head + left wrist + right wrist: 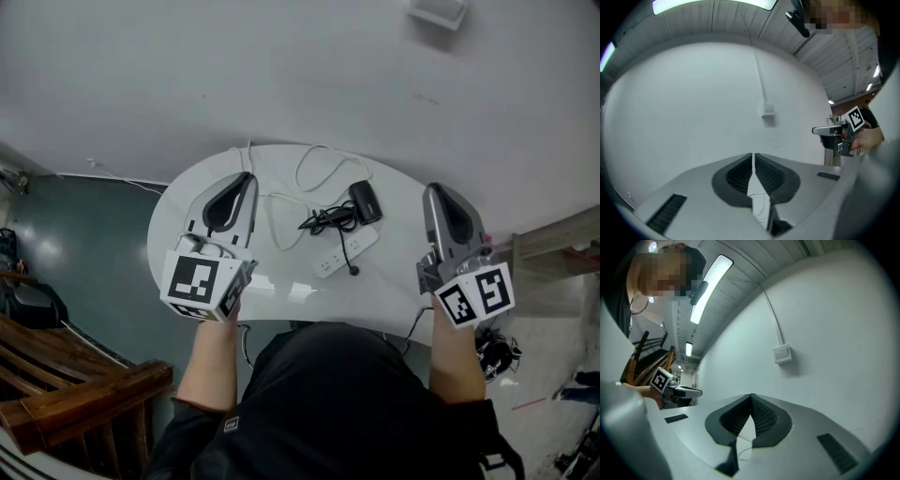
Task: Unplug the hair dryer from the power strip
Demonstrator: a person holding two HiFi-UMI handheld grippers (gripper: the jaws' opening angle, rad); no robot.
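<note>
"State of the grippers?"

"The left gripper (247, 178) was closed tight and empty. The right gripper (434, 189) was the same. Both were held over the worktop (398, 211), one at each side."

"The dryer?"

"The dryer (366, 201) lay mid-worktop, just beside the strip (345, 252) and apart from both grippers. Whether it was plugged in could not be told."

Round white counter (173, 234) at centre, set against a white wall (281, 66). Wall box (437, 11) at 1 o'clock, with a thin conduit (758, 75) running up from it. Dark green floor (84, 244) at 9 o'clock; wooden slats (66, 384) at 8 o'clock. Ceiling light strip (708, 287) at 11 o'clock in the right gripper view.
</note>
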